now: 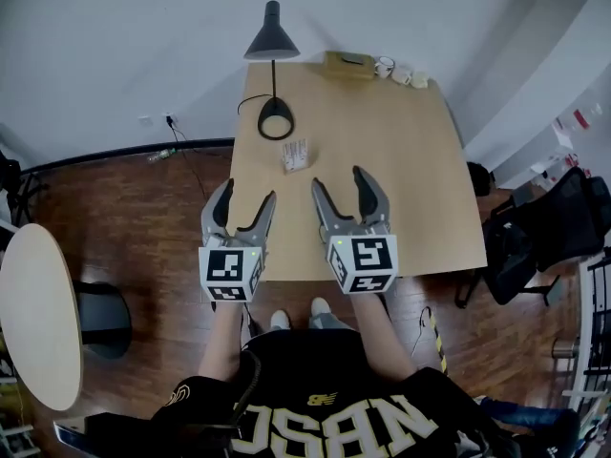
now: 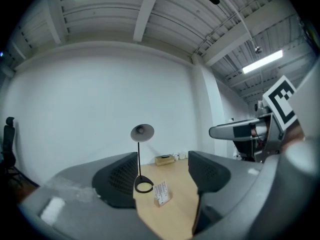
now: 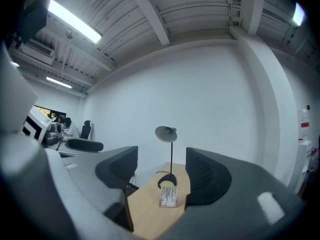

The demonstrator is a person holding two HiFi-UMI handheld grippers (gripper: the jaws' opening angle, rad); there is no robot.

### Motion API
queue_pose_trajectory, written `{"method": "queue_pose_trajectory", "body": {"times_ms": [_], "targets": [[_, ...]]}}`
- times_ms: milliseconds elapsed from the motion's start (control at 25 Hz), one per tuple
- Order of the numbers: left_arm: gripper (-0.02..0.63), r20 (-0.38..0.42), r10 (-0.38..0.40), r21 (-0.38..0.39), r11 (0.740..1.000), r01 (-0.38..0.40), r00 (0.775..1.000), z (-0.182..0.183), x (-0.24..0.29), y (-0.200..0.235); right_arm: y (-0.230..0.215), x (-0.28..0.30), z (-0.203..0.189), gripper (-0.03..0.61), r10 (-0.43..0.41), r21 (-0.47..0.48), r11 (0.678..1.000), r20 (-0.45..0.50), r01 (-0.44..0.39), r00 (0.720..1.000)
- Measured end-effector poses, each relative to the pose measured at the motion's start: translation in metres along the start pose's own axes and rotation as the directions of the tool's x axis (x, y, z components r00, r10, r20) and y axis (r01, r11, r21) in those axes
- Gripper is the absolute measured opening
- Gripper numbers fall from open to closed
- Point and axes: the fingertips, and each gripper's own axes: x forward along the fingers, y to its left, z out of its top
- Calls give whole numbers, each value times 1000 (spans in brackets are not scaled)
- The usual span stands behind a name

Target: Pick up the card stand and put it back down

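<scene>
Bright even light, fisheye-warped edges

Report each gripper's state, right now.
Left gripper: jaws open, holding nothing.
Right gripper: jaws open, holding nothing.

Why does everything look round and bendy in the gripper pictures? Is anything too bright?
Left gripper view: the wide-angle lens bows the ceiling beams, blackens the picture's corners, and the ceiling light glares white. Right gripper view: same bulge, but the card stand looks fairly sharp. Head view: the table edges bend only slightly, under even light.
</scene>
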Motion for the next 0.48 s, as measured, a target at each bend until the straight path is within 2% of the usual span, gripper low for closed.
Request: {"method": "queue_pose_trajectory", "body": {"times_ms": [480], "targets": [[318,-78,139,1,990,-139,987,-36,-21,59,-4,13,-16,284,62,28,998,-28,-61,998]]}}
